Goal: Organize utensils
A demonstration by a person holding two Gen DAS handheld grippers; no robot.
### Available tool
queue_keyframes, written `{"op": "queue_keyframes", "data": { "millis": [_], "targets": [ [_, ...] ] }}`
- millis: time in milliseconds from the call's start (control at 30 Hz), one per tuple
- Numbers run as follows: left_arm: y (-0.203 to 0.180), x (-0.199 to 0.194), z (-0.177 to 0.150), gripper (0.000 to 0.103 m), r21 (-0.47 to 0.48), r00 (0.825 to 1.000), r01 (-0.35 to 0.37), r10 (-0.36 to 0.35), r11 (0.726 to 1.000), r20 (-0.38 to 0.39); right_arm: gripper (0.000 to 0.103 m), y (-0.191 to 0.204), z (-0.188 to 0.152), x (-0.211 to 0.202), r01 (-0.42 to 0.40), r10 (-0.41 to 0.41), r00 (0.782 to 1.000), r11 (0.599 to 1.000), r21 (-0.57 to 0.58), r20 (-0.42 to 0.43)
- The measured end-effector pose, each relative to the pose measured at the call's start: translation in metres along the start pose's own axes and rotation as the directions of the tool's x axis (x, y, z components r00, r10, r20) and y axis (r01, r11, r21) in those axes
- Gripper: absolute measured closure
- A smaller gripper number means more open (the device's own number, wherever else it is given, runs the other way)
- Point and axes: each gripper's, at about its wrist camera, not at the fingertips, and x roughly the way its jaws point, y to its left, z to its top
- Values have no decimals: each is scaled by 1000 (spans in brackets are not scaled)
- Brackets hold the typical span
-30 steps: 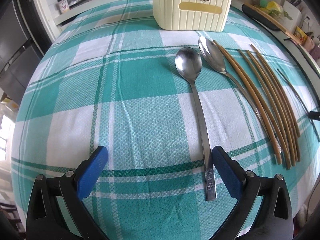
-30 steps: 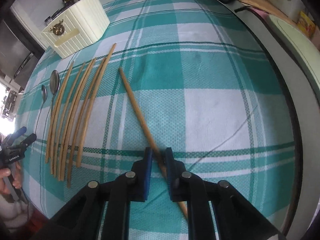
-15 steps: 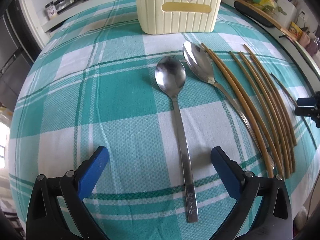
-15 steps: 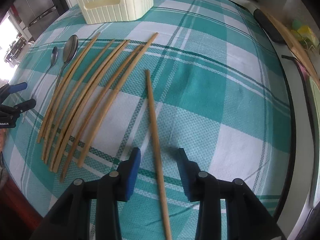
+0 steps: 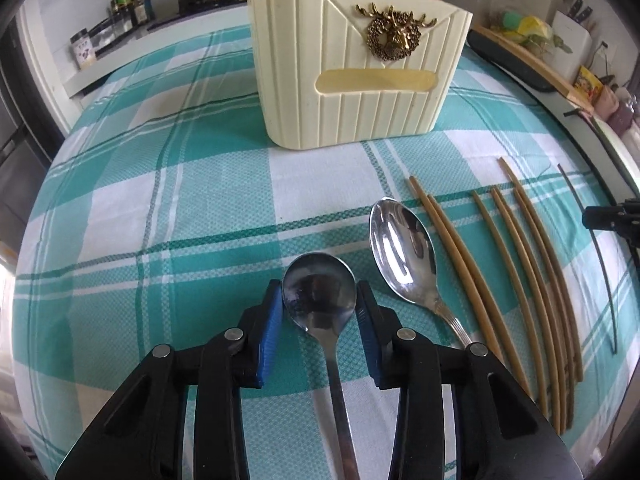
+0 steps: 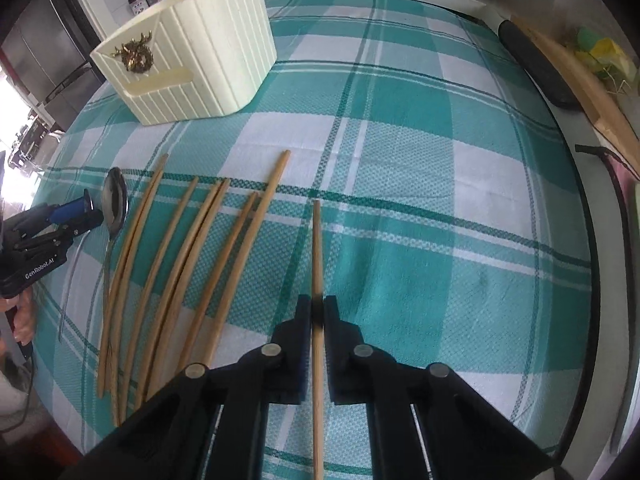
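Observation:
My left gripper (image 5: 319, 304) is closing its jaws on the bowl of a round steel spoon (image 5: 320, 280), blue pads touching both sides of the bowl. A larger pointed spoon (image 5: 404, 248) lies just to its right, then a row of several bamboo chopsticks (image 5: 520, 264). The cream ribbed utensil holder (image 5: 360, 80) stands upright beyond them. In the right wrist view my right gripper (image 6: 317, 316) is shut on a single chopstick (image 6: 317, 248) that lies apart, right of the row (image 6: 192, 260). The holder (image 6: 192, 64) sits far left there.
The green-and-white checked tablecloth (image 5: 180, 200) covers the table. A thin black cable (image 5: 600, 264) lies right of the chopsticks. A wooden board (image 6: 580, 80) and a black bar run along the right edge. Bottles (image 5: 128, 4) and a stove stand behind.
Both grippers moved forward toward the holder. The left jaws went from wide open to closed around the round spoon's bowl. The right jaws opened briefly, then shut on the lone chopstick.

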Motion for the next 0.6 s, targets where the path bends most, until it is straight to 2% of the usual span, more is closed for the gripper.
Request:
{"op": "queue_keyframes", "data": {
  "millis": [100,200,433,600],
  "targets": [
    [10,-31,2,67,-32,996,49,-46,998,75,97,5,1,-37,-40,38,992,999,13,120],
    [15,-70,5,67,-38,984,92,-85,995,156,97,17,-4,-79,-50,53,968,999,-19,245],
    [21,-142,18,67,-23,941,132,-118,991,317,97,33,-6,-150,-33,58,885,997,-63,462],
    [33,-176,61,67,-35,902,215,-184,976,392,97,45,26,-178,-26,63,826,997,-74,559]
  ]
}}
